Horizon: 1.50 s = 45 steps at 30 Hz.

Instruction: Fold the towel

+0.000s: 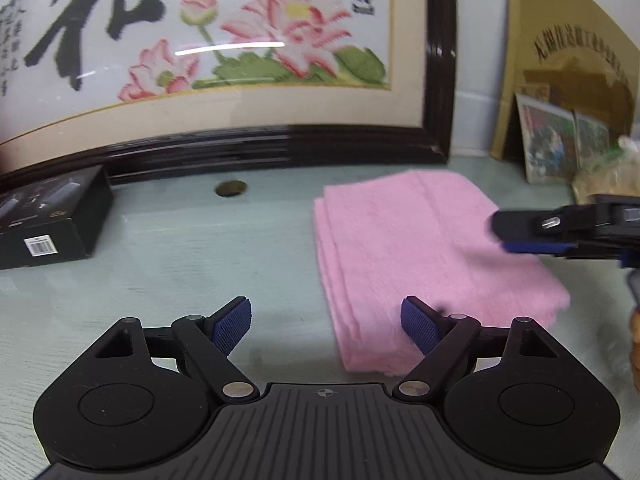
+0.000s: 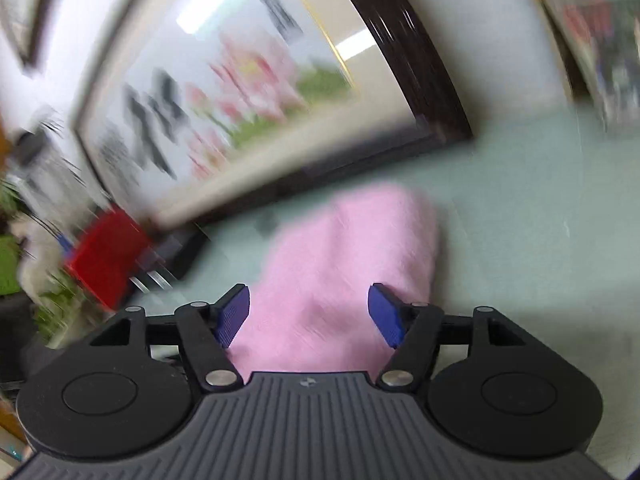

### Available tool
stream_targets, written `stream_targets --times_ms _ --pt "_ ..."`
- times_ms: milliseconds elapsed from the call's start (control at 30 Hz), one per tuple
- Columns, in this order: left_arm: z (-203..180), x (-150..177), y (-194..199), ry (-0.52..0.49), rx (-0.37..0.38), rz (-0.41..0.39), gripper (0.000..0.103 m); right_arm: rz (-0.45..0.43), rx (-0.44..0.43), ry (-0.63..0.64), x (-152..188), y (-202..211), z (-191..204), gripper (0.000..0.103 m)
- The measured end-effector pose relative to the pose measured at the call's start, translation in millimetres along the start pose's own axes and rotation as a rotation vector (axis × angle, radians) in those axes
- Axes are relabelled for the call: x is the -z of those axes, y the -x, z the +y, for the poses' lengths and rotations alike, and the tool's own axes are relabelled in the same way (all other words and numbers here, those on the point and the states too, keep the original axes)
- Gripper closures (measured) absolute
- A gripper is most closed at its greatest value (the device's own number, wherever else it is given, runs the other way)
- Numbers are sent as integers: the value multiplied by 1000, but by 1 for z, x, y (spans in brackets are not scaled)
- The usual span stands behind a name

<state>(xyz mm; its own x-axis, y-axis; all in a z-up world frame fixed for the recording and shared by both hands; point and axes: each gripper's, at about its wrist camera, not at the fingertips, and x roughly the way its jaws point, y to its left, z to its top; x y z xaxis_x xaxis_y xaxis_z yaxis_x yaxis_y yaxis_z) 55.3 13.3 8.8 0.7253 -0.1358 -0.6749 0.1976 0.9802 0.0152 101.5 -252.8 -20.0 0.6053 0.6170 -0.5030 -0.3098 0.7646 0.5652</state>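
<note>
We see the folded pink towel (image 1: 424, 264) lying flat on the worktop (image 1: 180, 256). Both tongs (left tongs (image 1: 326, 326), right tongs (image 2: 310, 316)) are spread apart, gripping nothing.

**A:** What does the left gripper (image 1: 326, 326) look like?

**B:** Matte black body, ribbed grey plate at centre with a small crosshair mark. A round black disc sits to each side. Angled black link arms carry silver pivot screws, ending in blue, fine-textured pads (image 1: 231, 327).

**A:** And the right gripper (image 2: 310, 316)?

**B:** Same build: ribbed grey plate, crosshair mark, twin discs, silver screws, blue ridged pads (image 2: 386, 315). Seen side-on from the left camera, it shows as a blurred black block with a blue edge and a small silver fitting.
</note>
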Motion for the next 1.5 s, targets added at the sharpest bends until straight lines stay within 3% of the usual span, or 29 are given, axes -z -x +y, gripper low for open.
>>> stream_targets --times_ms 167,333,367,500,733,867,1033,1167,1300,1433,1500 --pt "-8 3 2 -43 -46 1 16 -81 -29 17 -18 12 12 29" --pt "-1 1 0 -1 -37 20 9 -5 10 -21 -46 -36 -6 30" --pt "0 1 0 2 -38 22 9 12 34 -34 -47 -47 -13 38" --pt "2 0 0 8 -39 27 8 18 88 17 -56 -55 -4 35" --pt "12 -1 7 36 -34 13 8 50 8 32 -33 -14 17 26" --pt "17 0 9 24 -31 11 8 78 -28 26 -8 12 18 15" --pt "16 3 8 -2 -29 7 8 64 -40 27 1 21 18 15" --pt "25 1 13 30 -20 -4 8 38 -164 14 10 42 27 12" --pt "34 -1 11 67 -17 13 8 132 -115 53 26 25 27 10" --pt "42 0 13 101 1 13 8 75 -146 70 27 41 32 9" --pt "50 0 21 135 27 -15 8 14 -118 75 32 55 30 8"
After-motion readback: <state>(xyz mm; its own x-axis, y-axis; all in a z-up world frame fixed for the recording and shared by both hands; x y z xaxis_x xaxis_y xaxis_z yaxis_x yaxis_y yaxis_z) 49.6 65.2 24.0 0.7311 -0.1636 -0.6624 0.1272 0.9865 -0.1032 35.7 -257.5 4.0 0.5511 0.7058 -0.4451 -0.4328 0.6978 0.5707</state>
